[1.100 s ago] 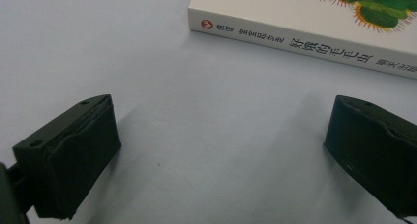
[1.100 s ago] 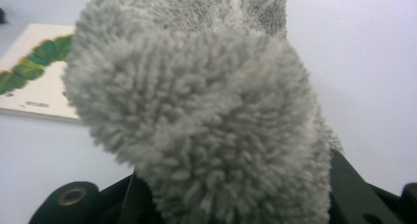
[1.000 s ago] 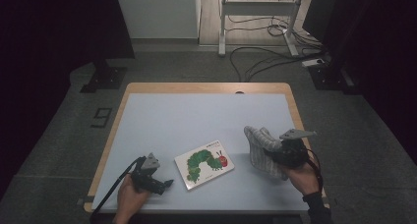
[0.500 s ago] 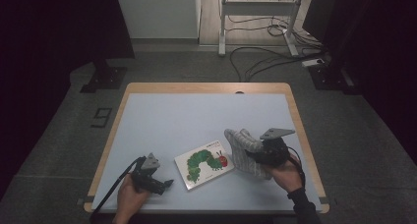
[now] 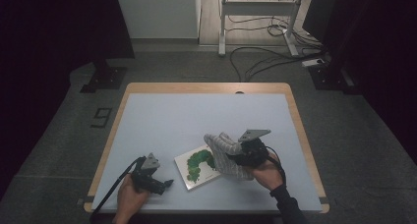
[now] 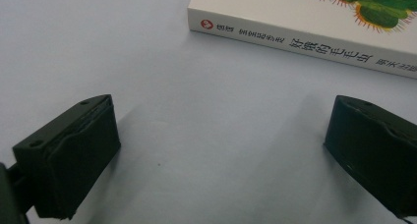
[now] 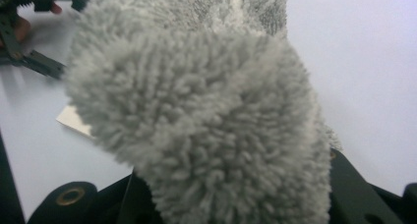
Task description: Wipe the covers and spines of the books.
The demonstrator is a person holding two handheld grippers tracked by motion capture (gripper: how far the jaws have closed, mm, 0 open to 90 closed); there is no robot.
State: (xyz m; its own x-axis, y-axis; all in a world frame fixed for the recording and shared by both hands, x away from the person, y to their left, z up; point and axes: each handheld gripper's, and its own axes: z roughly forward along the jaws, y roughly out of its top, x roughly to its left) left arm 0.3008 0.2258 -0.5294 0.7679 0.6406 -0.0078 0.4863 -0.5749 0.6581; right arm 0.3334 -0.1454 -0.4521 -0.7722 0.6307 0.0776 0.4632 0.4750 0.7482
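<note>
The right claw (image 5: 231, 157) is clamped on a grey fluffy cloth (image 5: 225, 153), which hangs from it over the right edge of the picture book (image 5: 196, 166). The book lies flat on the desk (image 5: 172, 116), near its front edge. The left claw (image 5: 164, 184) rests on the desk just left of the book, its jaws apart with nothing between them.

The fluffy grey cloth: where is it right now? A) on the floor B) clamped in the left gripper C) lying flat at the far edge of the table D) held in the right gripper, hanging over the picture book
D: the right gripper is shut on the fluffy grey cloth, which drapes over one end of the picture book, while the left gripper stands open beside the book.
</note>
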